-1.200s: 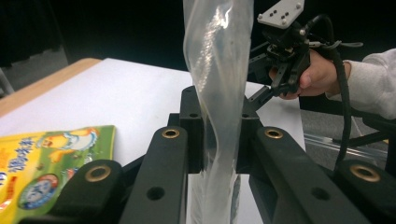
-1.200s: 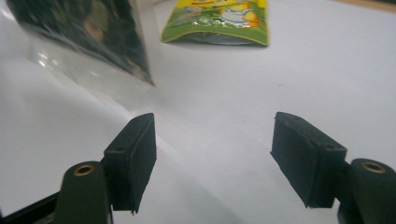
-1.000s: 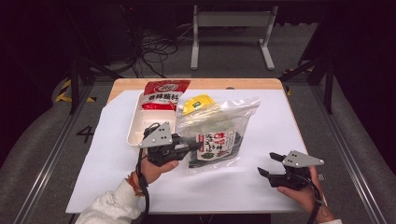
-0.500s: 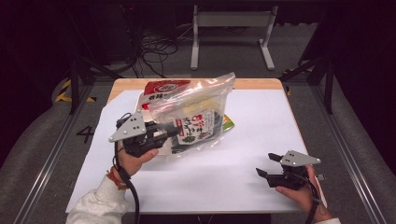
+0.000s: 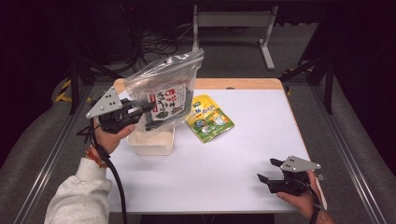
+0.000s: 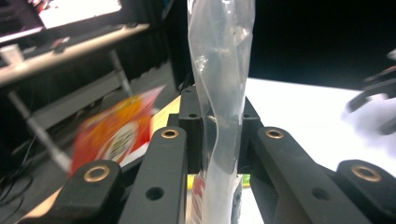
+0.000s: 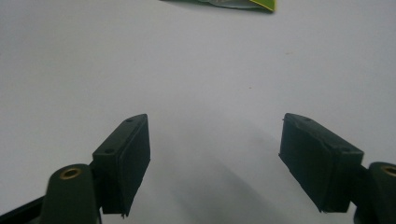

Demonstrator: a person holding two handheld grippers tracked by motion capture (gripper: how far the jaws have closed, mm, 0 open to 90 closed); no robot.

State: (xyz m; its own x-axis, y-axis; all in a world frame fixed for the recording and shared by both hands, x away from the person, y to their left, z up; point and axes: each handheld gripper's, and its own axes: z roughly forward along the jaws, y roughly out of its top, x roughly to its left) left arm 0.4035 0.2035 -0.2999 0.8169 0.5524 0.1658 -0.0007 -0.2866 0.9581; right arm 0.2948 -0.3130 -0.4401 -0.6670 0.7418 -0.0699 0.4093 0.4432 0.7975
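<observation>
left tool (image 5: 140, 111) is clamping the lower edge of a clear plastic bag (image 5: 166, 91) with a printed packet inside, holding it tilted in the air above the white tray (image 5: 152, 142) at the surface's left side; in the left gripper view the film (image 6: 219, 70) is pinched between both pads. right tool (image 5: 270, 170) is resting low over the white surface (image 5: 252, 140) near its front right corner, jaws having just been opening, standing wide with nothing between them. a yellow-green packet (image 5: 210, 119) is lying flat just right of the tray.
</observation>
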